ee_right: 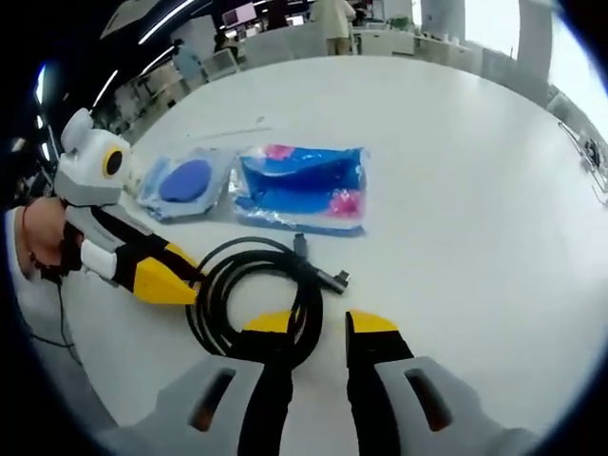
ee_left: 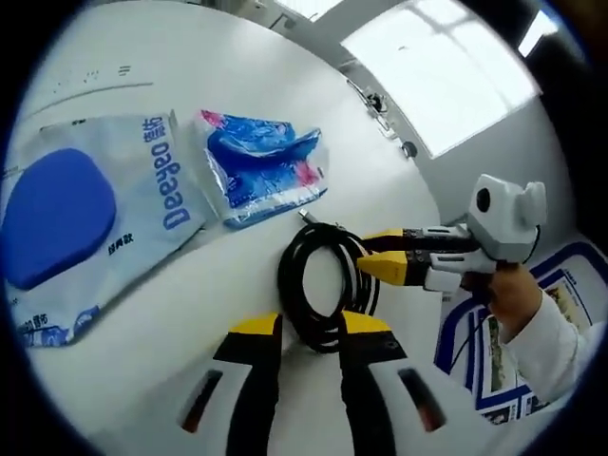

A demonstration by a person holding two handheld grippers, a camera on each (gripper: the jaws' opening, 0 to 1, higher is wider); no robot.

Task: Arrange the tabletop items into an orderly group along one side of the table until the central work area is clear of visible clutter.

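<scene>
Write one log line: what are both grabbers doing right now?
left gripper: open at black cable coil | right gripper: open at coil | packets: untouched

2 grippers (ee_left: pixel 311 325) — black jaws, yellow tips, grey-white housings — white sleeve (ee_left: pixel 551 344)

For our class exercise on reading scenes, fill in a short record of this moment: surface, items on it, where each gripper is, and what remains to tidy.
surface: white table
items: coiled black cable; blue wipes pack; blue and pink packet
layout: the two packets lie side by side, the cable apart from them, nearer the grippers
left gripper: open, jaws at the cable's coil
right gripper: open, one jaw on the coil's edge
remaining: cable not yet lifted or moved beside the packets
</scene>
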